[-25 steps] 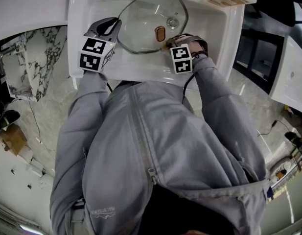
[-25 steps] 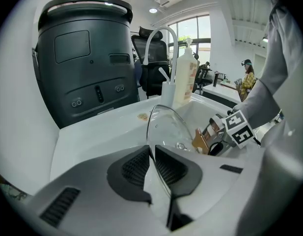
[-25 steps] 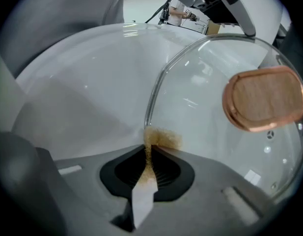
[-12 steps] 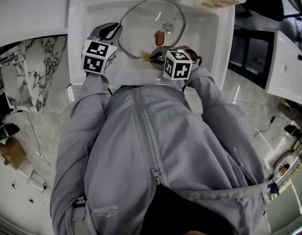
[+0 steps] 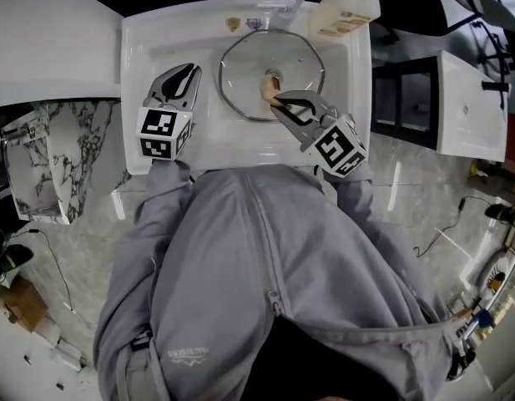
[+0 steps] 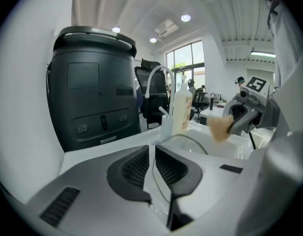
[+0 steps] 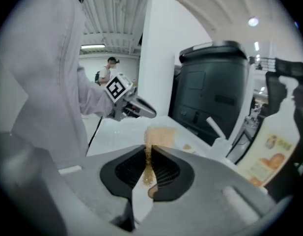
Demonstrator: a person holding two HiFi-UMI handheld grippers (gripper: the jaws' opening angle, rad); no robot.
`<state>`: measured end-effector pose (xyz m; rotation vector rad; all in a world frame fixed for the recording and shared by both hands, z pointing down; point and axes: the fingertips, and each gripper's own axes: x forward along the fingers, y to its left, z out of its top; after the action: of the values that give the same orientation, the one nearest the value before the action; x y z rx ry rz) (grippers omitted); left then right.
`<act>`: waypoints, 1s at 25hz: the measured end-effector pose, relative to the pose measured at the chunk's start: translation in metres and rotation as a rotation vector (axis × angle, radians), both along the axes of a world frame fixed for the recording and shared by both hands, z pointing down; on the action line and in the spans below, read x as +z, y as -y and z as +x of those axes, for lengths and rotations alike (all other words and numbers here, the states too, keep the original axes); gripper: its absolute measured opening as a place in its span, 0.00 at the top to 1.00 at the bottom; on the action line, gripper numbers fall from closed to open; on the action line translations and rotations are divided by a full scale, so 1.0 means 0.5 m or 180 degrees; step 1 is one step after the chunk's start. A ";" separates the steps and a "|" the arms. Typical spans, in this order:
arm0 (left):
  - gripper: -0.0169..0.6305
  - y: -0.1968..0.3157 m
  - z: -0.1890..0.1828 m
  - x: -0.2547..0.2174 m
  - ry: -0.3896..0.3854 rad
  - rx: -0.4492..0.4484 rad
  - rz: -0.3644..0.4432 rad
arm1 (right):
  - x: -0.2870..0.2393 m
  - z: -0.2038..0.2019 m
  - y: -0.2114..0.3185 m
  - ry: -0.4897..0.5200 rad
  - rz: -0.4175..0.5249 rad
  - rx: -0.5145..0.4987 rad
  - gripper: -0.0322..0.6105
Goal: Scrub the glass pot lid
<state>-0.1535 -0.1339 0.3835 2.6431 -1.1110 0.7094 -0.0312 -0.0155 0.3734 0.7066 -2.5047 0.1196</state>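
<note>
One scrubbing pass looks finished.
Our right claw (image 7: 148,149), clamped on the sponge (image 7: 159,136), has lifted off the glass pot lid (image 5: 249,73); our left claw (image 6: 152,150) stays pinched on its rim.

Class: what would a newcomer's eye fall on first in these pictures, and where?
The glass pot lid at the white sink, top of the head view, its rim pinched by the left gripper. Next, the tan sponge clamped in the right gripper, over the lid.
</note>
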 end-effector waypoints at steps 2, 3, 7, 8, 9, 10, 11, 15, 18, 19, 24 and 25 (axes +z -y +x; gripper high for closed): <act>0.91 0.001 0.018 -0.058 -0.0177 0.0042 0.0211 | -0.075 0.028 0.027 0.0092 0.0346 0.0287 0.90; 0.91 -0.001 0.029 -0.089 -0.0264 0.0069 0.0317 | -0.113 0.037 0.039 0.0121 0.0545 0.0392 0.90; 0.91 -0.012 0.074 -0.224 -0.0587 0.0071 0.0721 | -0.268 0.063 0.079 0.0388 0.1223 0.0978 0.90; 0.92 -0.015 0.082 -0.258 -0.0661 0.0045 0.0798 | -0.306 0.070 0.086 0.0525 0.1332 0.1176 0.90; 0.93 -0.017 0.088 -0.289 -0.0720 0.0015 0.0868 | -0.341 0.078 0.091 0.0645 0.1430 0.1356 0.90; 0.94 -0.020 0.093 -0.317 -0.0772 -0.0014 0.0931 | -0.372 0.085 0.095 0.0733 0.1520 0.1514 0.90; 0.95 -0.023 0.096 -0.344 -0.0825 -0.0041 0.0984 | -0.399 0.092 0.097 0.0783 0.1604 0.1655 0.90; 0.96 -0.038 0.105 -0.435 -0.1074 -0.0113 0.1070 | -0.461 0.122 0.100 0.0889 0.1808 0.2132 0.90; 0.96 -0.058 0.110 -0.467 -0.1172 -0.0158 0.1094 | -0.468 0.127 0.093 0.0963 0.1778 0.2373 0.90; 0.96 -0.067 0.111 -0.470 -0.1164 -0.0175 0.1110 | -0.464 0.124 0.090 0.0959 0.1748 0.2404 0.90; 0.96 -0.097 0.115 -0.444 -0.1068 -0.0258 0.1103 | -0.419 0.108 0.070 0.0852 0.1533 0.2395 0.90; 0.96 -0.100 0.117 -0.437 -0.1064 -0.0272 0.1082 | -0.414 0.109 0.067 0.0873 0.1530 0.2377 0.90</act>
<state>-0.0953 -0.0837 0.1648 2.8177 -1.3269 0.0549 0.0231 -0.0489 0.1663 1.9119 -2.3927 -0.1388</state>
